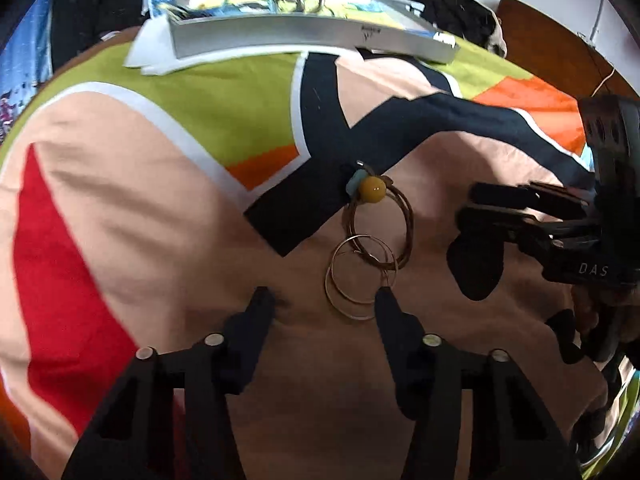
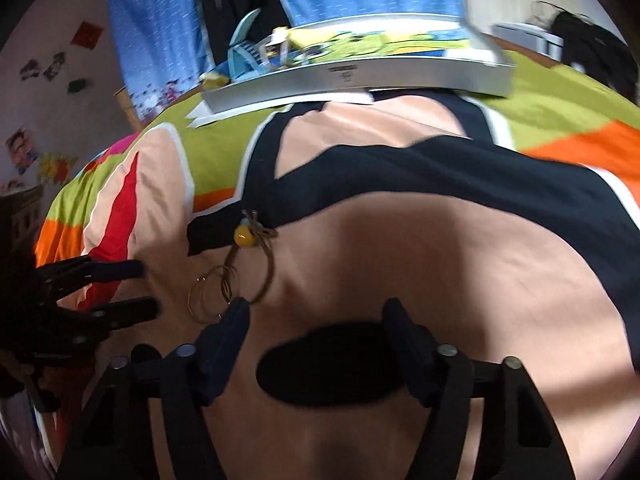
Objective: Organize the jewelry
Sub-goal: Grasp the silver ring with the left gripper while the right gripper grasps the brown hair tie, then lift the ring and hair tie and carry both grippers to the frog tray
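Note:
On a colourful bedspread lies a yellow bead tied to brown wire hoops. Thin metal hoops overlap them on the near side. My left gripper hangs open just short of the thin hoops, its right fingertip over their edge. My right gripper comes in from the right, open, apart from the jewelry. In the right wrist view the right gripper is open, its left fingertip beside the brown cord and thin hoops; the bead lies farther off. The left gripper enters from the left.
A flat grey box holding bright items stands at the far side of the bed, with white paper beside it. A dark bundle lies at the back right. Blue curtains hang behind.

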Demonstrator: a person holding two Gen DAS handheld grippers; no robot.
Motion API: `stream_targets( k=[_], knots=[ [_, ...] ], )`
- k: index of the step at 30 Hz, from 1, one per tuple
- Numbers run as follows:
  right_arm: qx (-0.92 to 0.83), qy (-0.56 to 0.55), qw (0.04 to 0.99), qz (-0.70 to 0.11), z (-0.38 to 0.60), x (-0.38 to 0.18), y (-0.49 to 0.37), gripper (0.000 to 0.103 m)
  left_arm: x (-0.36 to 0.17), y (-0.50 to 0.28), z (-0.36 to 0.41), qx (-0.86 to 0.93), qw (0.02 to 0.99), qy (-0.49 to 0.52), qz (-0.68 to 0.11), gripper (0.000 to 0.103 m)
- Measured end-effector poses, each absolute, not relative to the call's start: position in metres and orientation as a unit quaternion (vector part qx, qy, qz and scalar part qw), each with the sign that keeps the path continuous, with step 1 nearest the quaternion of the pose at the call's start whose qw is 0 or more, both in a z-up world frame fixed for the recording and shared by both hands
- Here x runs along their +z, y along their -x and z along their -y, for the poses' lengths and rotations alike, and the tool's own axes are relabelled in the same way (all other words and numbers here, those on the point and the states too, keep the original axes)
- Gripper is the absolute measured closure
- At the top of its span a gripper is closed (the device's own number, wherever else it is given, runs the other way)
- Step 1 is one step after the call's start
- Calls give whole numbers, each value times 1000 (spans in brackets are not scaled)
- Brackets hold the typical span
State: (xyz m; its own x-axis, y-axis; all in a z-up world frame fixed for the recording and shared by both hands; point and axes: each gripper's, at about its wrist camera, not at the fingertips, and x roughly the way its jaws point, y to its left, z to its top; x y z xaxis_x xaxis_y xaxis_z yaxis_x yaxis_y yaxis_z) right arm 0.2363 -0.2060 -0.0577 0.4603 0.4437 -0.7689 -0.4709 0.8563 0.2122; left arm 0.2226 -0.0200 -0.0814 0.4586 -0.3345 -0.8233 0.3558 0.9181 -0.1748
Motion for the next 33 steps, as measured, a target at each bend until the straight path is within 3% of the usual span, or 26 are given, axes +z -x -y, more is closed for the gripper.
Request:
stream_targets(
  k=[2,6,11,15,16,26,33],
  knots=[
    [282,22,849,-446,197,-60,-244,50,-84,-228,20,-213,850,-14,-481,59],
    [303,49,839,-449,176,-67,-260,60,-90,-239,23,-229,838,-23,-494,75],
    [303,78,830,-462,161,-79,-274,77,-97,-239,30,-261,820,-35,-509,78],
    [291,64,833,-466,170,-81,-278,96,-104,-241,33,-244,818,-48,-518,98],
    [289,59,833,-467,173,-81,-278,96,-104,-243,31,-239,818,-40,-521,101],
    [256,55,861,-436,204,-60,-264,99,-84,-230,15,-210,845,-31,-491,102],
    [250,40,890,-379,220,-17,-264,100,-13,-244,6,-198,882,-24,-427,102]
  ],
)
